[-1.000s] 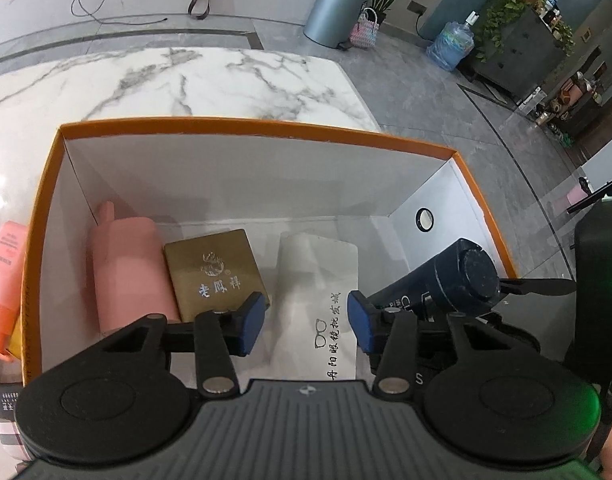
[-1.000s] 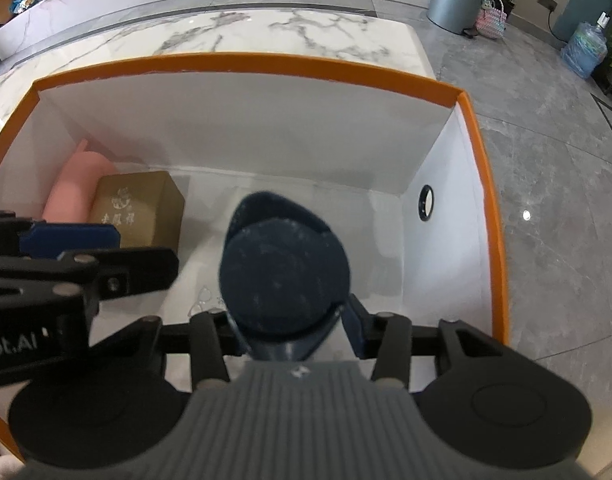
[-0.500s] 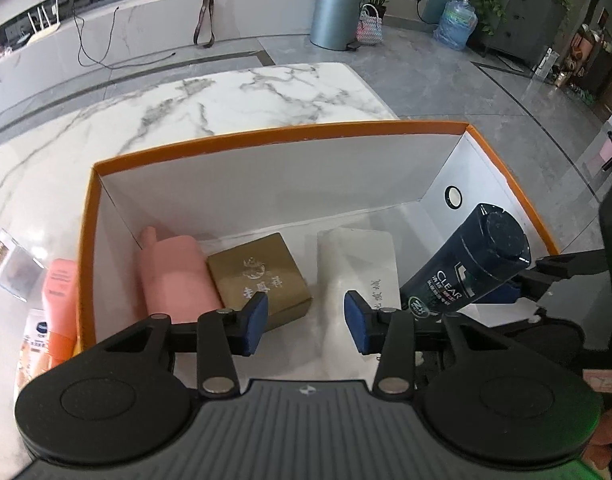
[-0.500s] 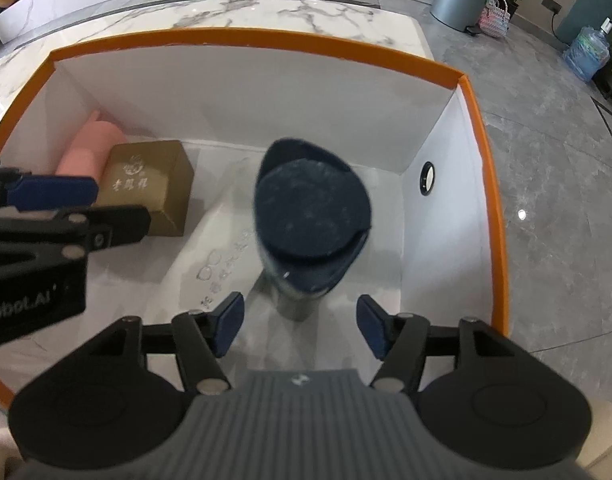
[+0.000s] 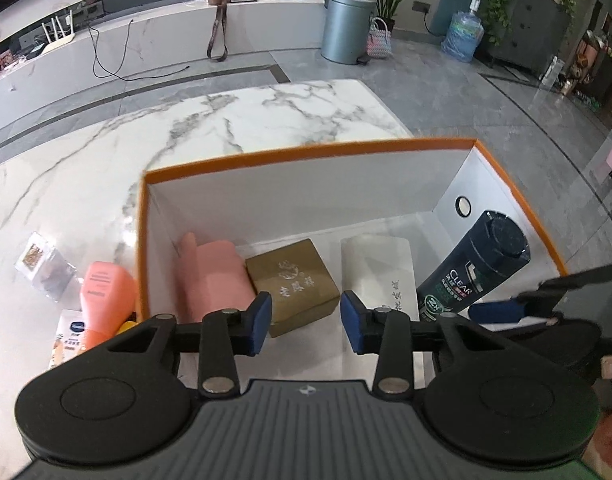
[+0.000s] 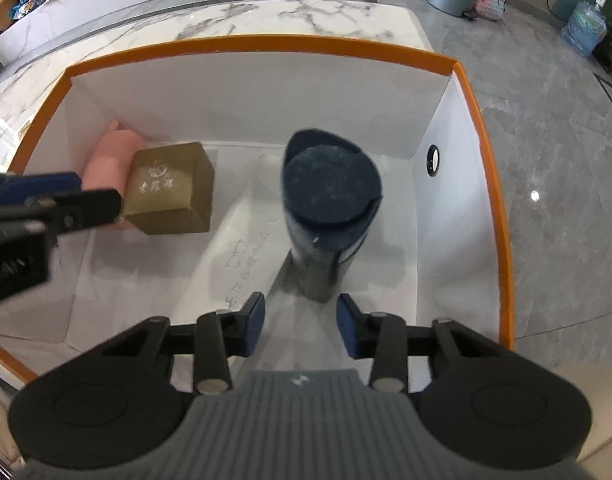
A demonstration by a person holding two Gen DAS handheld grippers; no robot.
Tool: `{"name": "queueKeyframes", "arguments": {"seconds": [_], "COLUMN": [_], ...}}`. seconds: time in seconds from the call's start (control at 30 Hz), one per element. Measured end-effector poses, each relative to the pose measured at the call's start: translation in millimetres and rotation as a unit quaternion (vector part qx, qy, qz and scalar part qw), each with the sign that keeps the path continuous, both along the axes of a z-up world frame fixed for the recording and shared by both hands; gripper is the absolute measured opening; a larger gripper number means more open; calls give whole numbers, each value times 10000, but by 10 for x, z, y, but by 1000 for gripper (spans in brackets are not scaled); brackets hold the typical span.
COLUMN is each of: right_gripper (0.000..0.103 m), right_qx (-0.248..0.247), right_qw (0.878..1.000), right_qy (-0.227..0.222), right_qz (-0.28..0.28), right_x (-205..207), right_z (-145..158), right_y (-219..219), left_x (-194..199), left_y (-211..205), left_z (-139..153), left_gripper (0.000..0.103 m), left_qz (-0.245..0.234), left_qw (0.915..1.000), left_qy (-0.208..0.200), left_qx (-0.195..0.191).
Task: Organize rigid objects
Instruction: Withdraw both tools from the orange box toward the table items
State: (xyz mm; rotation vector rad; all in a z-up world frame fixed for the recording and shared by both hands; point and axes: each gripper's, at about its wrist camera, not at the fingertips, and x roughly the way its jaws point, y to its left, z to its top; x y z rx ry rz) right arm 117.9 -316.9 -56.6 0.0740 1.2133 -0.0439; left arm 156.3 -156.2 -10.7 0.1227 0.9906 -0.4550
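Label point(image 5: 452, 290) readable from left wrist only

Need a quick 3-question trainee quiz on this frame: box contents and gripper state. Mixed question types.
1. True or false: the dark shampoo bottle stands inside the orange-rimmed box, clear of the right gripper.
2. Which item lies between the pink bottle and the white packet in the box?
A. an orange tube
B. a gold box
C. a water jug
3. Fill in: the left gripper, jaws closing, has ____ between its fingers.

Key
1. True: the right gripper's jaws are closing on nothing, and the bottle stands ahead of them.
2. B: the gold box.
3. Nothing.
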Motion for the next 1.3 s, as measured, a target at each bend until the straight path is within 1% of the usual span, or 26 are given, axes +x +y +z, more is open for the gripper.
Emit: {"name": "queueKeyframes", "arguments": {"seconds": [0.03, 0.23, 0.33, 0.4, 0.6, 0.73, 0.83, 0.87, 0.97, 1.07, 1.13, 1.3], "right_gripper": [35, 36, 37, 35, 34, 33, 34, 34, 34, 34, 34, 34], "right_qx": [-7, -270, -272, -378, -529, -469, -411, -413, -450, -332, -349, -415], "right_qw": [10000, 9986, 9979, 9972, 9968, 9968, 9975, 9975, 9978, 9978, 9973, 9962], "right_qy": [-31, -370, -490, -567, -575, -552, -303, -290, -243, -31, 50, 82], "right_qz": [-4, -256, -340, -323, -174, -331, -483, -491, -424, -578, -641, -767], "right_x": [-11, 83, 157, 205, 383, 550, 644, 642, 614, 609, 591, 615], "right_z": [16, 71, 67, 60, 57, 12, -117, -139, -136, -133, -133, -138], "right_y": [16, -19, -44, -33, 18, -34, -62, -59, -40, -67, -63, -4], "left_x": [-16, -94, -89, -72, 115, 220, 285, 310, 368, 382, 371, 324], "left_y": [33, 241, 349, 425, 691, 843, 941, 976, 1079, 1183, 1251, 1454], "left_z": [33, 214, 250, 267, 375, 437, 401, 374, 260, 148, 78, -81], "left_gripper": [46, 46, 46, 46, 44, 44, 44, 44, 44, 44, 44, 44], "left_qz": [21, 163, 262, 367, 871, 1141, 1254, 1298, 1366, 1420, 1427, 1454], "left_qw": [10000, 9995, 9991, 9984, 9933, 9888, 9877, 9874, 9880, 9886, 9890, 9892], "left_qy": [-28, -209, -274, -356, -589, -727, -737, -726, -595, -443, -358, -159], "left_qx": [-31, -157, -188, -251, -489, -626, -575, -542, -410, -251, -173, 49]}}
